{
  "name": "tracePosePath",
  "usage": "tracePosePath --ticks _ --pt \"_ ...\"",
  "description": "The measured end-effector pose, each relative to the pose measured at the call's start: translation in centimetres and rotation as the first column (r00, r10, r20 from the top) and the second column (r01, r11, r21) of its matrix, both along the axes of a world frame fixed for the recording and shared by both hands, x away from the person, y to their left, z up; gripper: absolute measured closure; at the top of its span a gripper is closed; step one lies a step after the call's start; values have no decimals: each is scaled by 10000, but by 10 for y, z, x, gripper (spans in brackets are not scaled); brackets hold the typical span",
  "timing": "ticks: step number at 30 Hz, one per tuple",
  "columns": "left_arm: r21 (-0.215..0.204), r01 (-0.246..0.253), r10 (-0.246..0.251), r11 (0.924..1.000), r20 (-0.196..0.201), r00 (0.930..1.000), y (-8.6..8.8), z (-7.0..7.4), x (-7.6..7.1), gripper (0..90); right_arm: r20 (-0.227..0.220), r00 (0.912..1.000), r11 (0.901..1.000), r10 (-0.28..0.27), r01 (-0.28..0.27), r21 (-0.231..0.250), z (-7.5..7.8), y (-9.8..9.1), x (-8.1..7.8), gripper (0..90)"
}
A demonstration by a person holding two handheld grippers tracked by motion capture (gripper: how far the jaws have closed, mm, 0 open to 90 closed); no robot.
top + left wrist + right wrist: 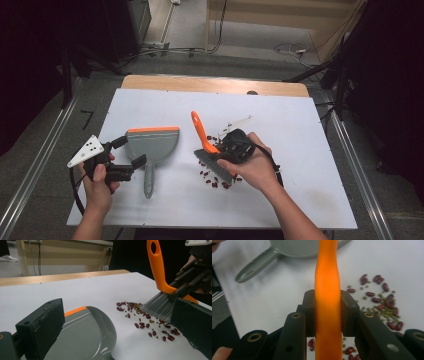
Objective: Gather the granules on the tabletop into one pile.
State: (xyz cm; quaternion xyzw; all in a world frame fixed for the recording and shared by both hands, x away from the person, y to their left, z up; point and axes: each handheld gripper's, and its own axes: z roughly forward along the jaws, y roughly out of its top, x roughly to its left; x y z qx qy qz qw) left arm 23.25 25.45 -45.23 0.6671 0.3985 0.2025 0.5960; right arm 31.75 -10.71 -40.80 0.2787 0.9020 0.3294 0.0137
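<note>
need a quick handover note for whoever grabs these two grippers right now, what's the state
Right gripper: shut on the orange brush handle, bristles down at the edge of the beans.
Left gripper: open, holding nothing, hovering beside the dustpan.
The dustpan lies flat on the white table, handle toward the person, no beans visible in it.
Red and small green beans lie scattered on the table beside the brush.
Done: brush picked up.
Left, judging by the layout: probably grip the dustpan and sweep the beans into it.

Grey floor (45, 125) – cables (165, 49) trailing; pale wooden furniture (280, 12) behind, perhaps bench; dark sides.
</note>
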Motion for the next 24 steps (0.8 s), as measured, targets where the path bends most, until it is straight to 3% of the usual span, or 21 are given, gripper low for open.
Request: tracePosePath --ticks 4,10,15,24 --pt "-37 -4 4 10000 24 10000 0 0 0 0 -598 9974 9986 392 -370 380 -1 9 -7 691" --pt "-48 -65 66 10000 73 10000 1 1 -2 0 -1270 9898 9975 647 -603 377 -17 25 -5 691" --pt "-116 -61 61 9999 69 10000 2 1 -2 0 -1492 9885 9997 252 -256 -11 -36 28 9 691" --pt "-268 1 1 9996 87 10000 1 2 -2 0 -1679 9849 9991 -430 422 -81 -42 12 33 687"
